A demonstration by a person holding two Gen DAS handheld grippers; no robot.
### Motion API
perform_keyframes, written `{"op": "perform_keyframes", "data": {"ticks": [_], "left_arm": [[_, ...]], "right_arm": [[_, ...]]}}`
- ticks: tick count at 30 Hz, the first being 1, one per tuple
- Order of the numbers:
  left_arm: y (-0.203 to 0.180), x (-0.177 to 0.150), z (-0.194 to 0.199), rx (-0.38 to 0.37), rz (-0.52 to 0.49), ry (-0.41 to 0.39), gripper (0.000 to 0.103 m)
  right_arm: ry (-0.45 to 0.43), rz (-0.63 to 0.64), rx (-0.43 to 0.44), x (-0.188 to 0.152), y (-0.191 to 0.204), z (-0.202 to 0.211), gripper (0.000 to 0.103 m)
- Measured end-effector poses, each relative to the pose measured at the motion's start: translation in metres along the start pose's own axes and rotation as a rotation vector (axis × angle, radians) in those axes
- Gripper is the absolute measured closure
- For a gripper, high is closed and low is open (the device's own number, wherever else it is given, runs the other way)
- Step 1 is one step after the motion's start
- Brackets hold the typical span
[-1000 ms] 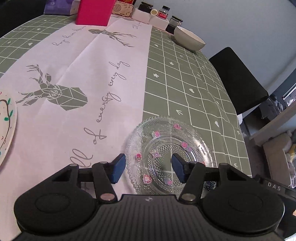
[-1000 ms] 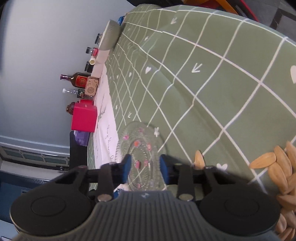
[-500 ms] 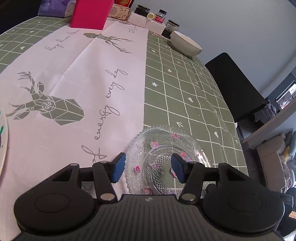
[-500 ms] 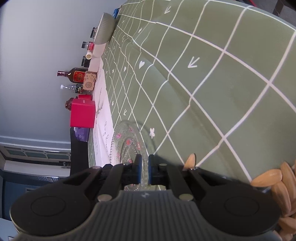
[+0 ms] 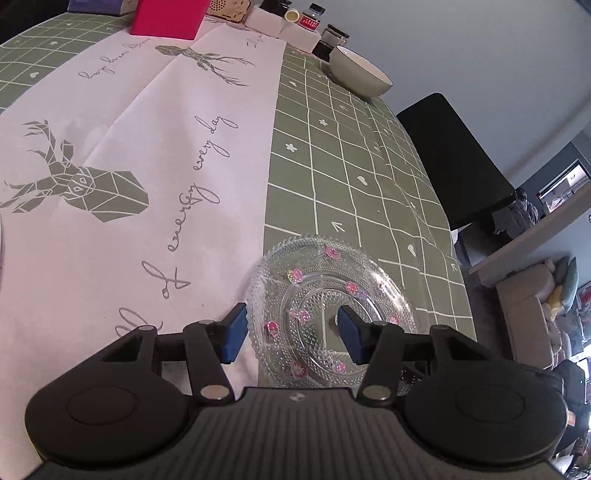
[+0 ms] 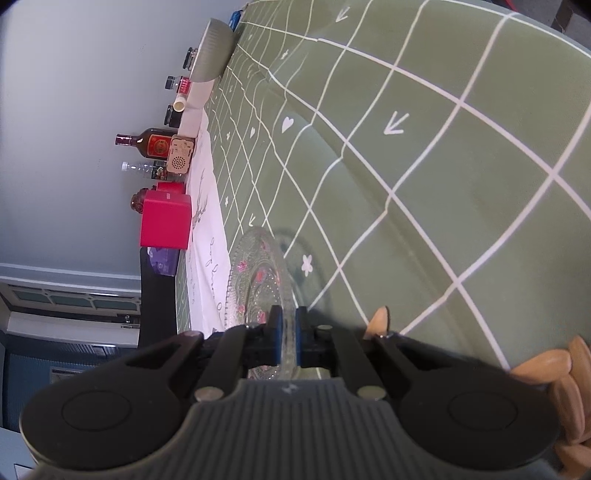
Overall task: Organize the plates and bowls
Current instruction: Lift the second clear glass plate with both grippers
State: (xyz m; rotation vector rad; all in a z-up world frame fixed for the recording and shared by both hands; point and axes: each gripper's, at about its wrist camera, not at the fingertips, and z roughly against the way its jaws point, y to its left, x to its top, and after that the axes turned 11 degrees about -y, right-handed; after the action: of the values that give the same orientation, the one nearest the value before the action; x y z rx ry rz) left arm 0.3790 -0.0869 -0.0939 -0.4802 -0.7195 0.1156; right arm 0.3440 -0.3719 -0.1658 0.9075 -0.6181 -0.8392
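Pink box [image 5: 168,16], bottles [image 6: 147,142] – far edge, black chair [image 5: 452,158], green checked tablecloth [image 5: 351,155]

Both wrist cameras look forward along their fingers, close above the bench; the right view is rolled sideways. Both share the glass plate [image 5: 332,295] [image 6: 258,273].
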Motion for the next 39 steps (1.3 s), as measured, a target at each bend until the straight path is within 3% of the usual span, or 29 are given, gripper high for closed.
{"op": "perform_keyframes", "data": {"ticks": [10, 22, 27, 31, 34, 37, 39], "left_arm": [[0.004, -0.006, 0.008, -0.001, 0.059, 0.016, 0.043], [-0.014, -0.016, 0.037, 0.064, 0.030, 0.005, 0.043], [-0.020, -0.009, 0.064, 0.064, 0.088, -0.027, 0.043], [-0.031, -0.001, 0.097, 0.069, 0.035, -0.052, 0.051], [-0.031, 0.001, 0.124, 0.076, 0.027, -0.065, 0.071], [-0.021, 0.001, 0.151, 0.028, 0.084, -0.073, 0.086], [-0.016, 0.000, 0.169, -0.010, 0.093, -0.076, 0.090]], "right_arm": [[-0.055, -0.043, 0.088, -0.004, -0.010, 0.008, 0.095], [-0.061, -0.014, 0.058, -0.020, 0.004, 0.032, 0.095], [-0.064, 0.027, 0.058, -0.030, 0.027, 0.056, 0.093], [-0.070, 0.023, 0.070, -0.043, 0.043, 0.076, 0.093], [-0.074, -0.009, 0.081, -0.055, 0.053, 0.094, 0.093], [-0.088, 0.001, 0.095, -0.068, 0.064, 0.115, 0.093], [-0.092, -0.002, 0.106, -0.077, 0.070, 0.129, 0.093]]}}
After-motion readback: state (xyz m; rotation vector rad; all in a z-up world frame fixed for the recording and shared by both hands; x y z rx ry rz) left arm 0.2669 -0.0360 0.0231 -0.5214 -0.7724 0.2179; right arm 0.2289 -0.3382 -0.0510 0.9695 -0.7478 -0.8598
